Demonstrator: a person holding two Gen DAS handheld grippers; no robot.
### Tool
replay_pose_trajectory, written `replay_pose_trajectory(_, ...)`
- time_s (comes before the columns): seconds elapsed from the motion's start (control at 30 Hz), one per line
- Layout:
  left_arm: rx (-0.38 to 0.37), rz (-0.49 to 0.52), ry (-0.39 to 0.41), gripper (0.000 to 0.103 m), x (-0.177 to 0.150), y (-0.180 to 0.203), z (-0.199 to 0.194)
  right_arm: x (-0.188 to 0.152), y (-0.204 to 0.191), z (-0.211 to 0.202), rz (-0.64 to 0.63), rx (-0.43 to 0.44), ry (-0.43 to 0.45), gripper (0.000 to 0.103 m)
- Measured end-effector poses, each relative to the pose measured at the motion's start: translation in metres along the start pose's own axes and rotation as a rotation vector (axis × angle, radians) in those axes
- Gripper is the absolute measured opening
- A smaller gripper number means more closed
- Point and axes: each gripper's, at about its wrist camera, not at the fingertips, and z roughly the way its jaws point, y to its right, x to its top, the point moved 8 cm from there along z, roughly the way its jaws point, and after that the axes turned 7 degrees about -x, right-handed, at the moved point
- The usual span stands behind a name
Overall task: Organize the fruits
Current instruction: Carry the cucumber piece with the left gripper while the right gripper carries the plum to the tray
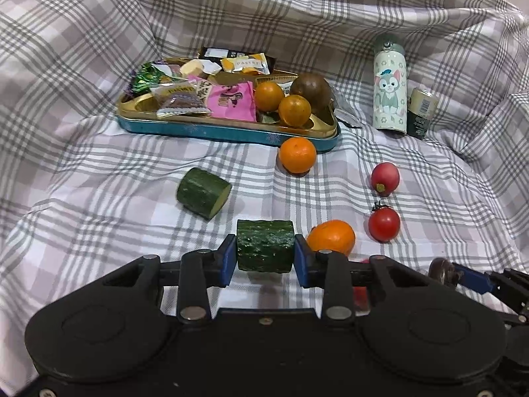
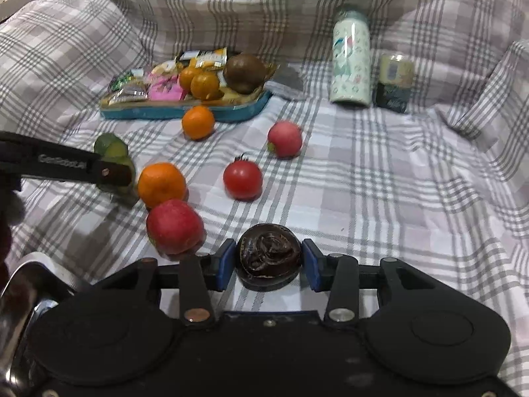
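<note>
Fruits lie scattered on the checked cloth (image 1: 99, 172) in front of your tin tray (image 1: 211, 129), and some already sit in it. Your left gripper (image 1: 265, 254) pinches a cucumber chunk (image 1: 265, 246) between its blue pads, well short of the tray's front wall. Your right gripper (image 2: 268, 261) is clamped on a dark, wrinkled round fruit (image 2: 268, 255), its pads pressing both sides, also well in front of the tray and to its right. Inside the tray, at its right end, you have two oranges (image 1: 282, 102) touching each other and a brown kiwi (image 1: 310, 87) just behind them; snack packets (image 1: 198, 89) fill the left and middle. Just outside the tray's front right corner sits another orange (image 1: 297, 154). A second cucumber chunk (image 1: 203, 193) lies in front of the tray's middle. Further from the tray, near your left gripper's right finger, rests a fourth orange (image 1: 332, 236). To the right of that, a tomato (image 1: 384, 224) and a pink radish (image 1: 385, 178) lie apart, the radish nearer the tray. A red apple (image 2: 174, 225) sits just left of your right gripper. Right of the tray stand a cartoon-printed bottle (image 1: 390, 92) and a small jar (image 1: 421, 112), side by side.
</note>
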Motion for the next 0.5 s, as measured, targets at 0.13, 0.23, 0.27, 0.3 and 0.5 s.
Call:
replay_pose_trajectory(0.13, -0.003, 0.005, -0.009, 0.044, -0.008, -0.002, -0.023, 0.0, 0.002, -0.013, 0.006, -0.013, 0.03, 0.044)
replay_pose_trajectory(0.23, 0.006, 0.019, -0.015, 0.044, -0.017, -0.003, -0.04, -0.006, 0.003, -0.026, 0.042, -0.006, 0.022, 0.044)
replay_pose_trajectory(0.27, 0.004, 0.022, -0.016, 0.044, -0.022, -0.003, -0.047, -0.008, 0.004, -0.032, 0.054, -0.009, 0.026, 0.044)
replay_pose_trajectory(0.3, 0.003, 0.023, -0.019, 0.044, -0.025, -0.004, -0.052, -0.01, 0.004, -0.039, 0.062, -0.012, 0.03, 0.044)
replay_pose_trajectory(0.5, 0.002, 0.015, -0.035, 0.044, -0.052, -0.006, -0.083, -0.024, -0.002, -0.087, 0.068, -0.03, 0.07, 0.044)
